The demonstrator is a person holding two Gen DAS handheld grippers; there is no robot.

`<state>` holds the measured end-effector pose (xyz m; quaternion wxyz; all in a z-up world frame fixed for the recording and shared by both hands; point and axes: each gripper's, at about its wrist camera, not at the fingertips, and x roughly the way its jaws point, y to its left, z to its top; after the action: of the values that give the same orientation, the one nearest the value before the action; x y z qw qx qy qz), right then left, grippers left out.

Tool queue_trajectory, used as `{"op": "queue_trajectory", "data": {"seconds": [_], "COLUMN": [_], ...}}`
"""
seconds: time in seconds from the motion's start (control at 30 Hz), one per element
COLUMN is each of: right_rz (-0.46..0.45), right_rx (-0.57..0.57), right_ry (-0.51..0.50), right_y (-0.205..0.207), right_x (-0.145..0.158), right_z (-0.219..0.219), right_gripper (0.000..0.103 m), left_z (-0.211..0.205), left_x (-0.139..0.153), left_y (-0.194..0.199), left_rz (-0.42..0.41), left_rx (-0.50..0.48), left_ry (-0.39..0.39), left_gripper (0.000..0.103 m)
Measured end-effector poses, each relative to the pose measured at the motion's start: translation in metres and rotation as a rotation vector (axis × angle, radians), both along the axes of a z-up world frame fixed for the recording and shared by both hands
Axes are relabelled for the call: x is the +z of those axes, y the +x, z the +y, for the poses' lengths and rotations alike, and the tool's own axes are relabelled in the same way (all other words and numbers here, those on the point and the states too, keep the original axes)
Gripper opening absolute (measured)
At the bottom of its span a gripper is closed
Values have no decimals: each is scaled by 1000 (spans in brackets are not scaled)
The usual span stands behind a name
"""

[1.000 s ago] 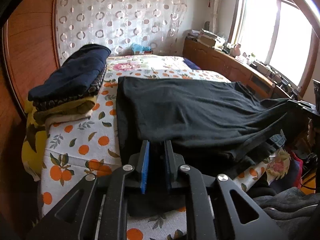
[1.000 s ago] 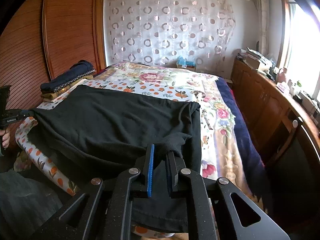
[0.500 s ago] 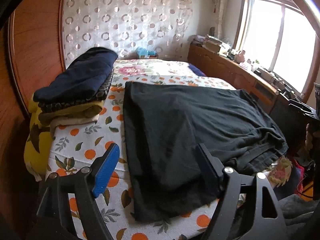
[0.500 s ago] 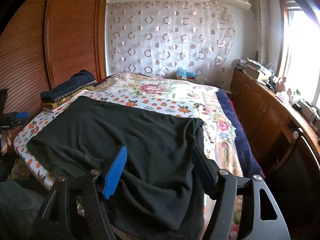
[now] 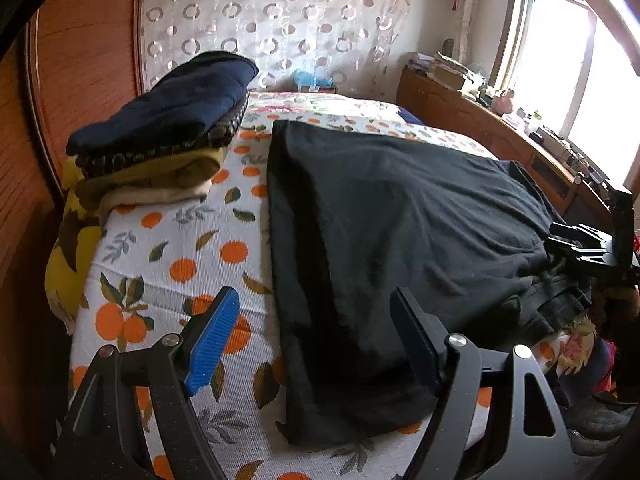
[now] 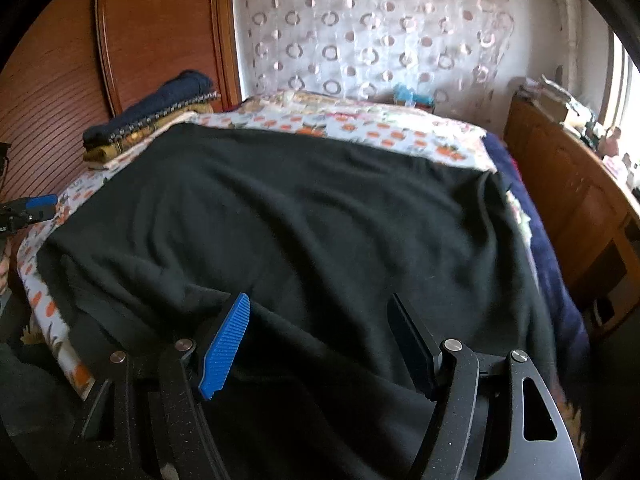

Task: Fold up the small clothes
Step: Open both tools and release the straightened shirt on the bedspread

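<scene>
A black garment (image 5: 392, 232) lies spread flat on the orange-print bedsheet (image 5: 168, 248), its near edge hanging a little over the bed's side. My left gripper (image 5: 316, 308) is open just above the garment's near left corner, with the cloth's left edge below the gap and nothing pinched. In the right wrist view the same black garment (image 6: 300, 220) fills the middle. My right gripper (image 6: 320, 308) is open low over its near right part, the pads clear of the cloth. Each gripper shows in the other's view: the right gripper (image 5: 588, 244) and the left gripper (image 6: 32, 208).
A stack of folded clothes (image 5: 160, 128), dark blue on top, sits on the bed's left side by a wooden wardrobe (image 5: 80, 60). A wooden cabinet (image 6: 580, 200) with clutter runs along the right under a bright window. More floral bedding lies beyond the garment.
Both grippers went from shut on the black garment's near edge to open and let it go. The cloth now lies flat. Both hands sank lower, the right one much more.
</scene>
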<state>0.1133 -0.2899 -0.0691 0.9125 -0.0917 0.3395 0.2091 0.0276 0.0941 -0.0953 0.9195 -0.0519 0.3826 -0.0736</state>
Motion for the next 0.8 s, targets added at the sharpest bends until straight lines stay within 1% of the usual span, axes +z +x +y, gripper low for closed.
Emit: {"op": "queue_trajectory", "data": {"seconds": [0.1, 0.2, 0.33, 0.37, 0.53, 0.7, 0.73, 0.77, 0.8], "right_rz": [13, 11, 6, 6, 3, 1, 1, 1, 2], "right_rx": [-8, -12, -12, -14, -17, -17, -17, -16, -16], "right_ry": [-8, -13, -25, -26, -26, -24, -24, -24, -24], "right_y": [3, 3, 2, 4, 4, 3, 3, 3, 3], "right_x": [-7, -6, -3, -3, -6, -4, -4, -4, -4], "right_z": [2, 4, 9, 18, 21, 17, 17, 17, 17], "right_gripper": [73, 73, 76, 77, 78, 78, 78, 78, 79], "left_z": [0, 0, 0, 0, 0, -7, -9, -11, -12], "left_x": [-5, -10, -17, -18, -19, -21, -21, -21, -21], "left_y": [0, 1, 4, 4, 3, 1, 0, 1, 1], "left_rz": [10, 22, 43, 44, 36, 22, 16, 14, 12], "left_rx": [-1, -5, -1, -1, 1, -6, -20, -29, -38], "left_ry": [-14, -29, -44, -46, -38, 5, 4, 4, 9], "left_gripper": [78, 78, 78, 78, 78, 78, 77, 68, 63]}}
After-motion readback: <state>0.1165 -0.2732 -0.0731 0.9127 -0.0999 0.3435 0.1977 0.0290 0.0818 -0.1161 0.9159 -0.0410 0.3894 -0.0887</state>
